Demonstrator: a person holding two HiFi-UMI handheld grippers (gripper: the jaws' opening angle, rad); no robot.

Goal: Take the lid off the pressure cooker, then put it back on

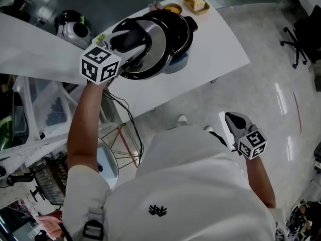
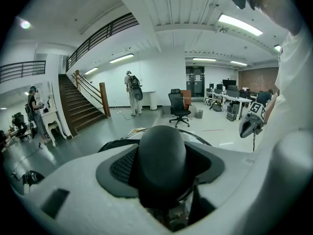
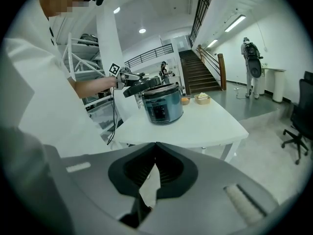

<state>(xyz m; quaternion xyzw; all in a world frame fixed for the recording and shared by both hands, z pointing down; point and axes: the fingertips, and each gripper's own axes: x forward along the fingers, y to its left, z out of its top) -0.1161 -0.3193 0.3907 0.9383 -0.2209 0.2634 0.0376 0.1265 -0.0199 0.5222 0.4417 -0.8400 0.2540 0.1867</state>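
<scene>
From above, my left gripper (image 1: 129, 43) pinches the knob (image 1: 134, 34), holding the lid (image 1: 165, 34) tilted over the cooker (image 1: 176, 64) on the far table (image 1: 220, 49). Its own view shows jaws clamped round that knob. My right gripper (image 3: 155, 148), pressed together and empty, waits clear.

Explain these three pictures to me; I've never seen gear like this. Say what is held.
No robot here: a person holds a two-finger gripper in each hand. The head view looks down from a camera on the person's head; the other two cameras ride on the grippers, looking along their fingers. On the white table stands a pressure cooker with two small dishes beyond it. The left gripper clamps the black knob of the lid, holding it tilted over the cooker. The right gripper hangs at the person's side, fingers together, empty.
</scene>
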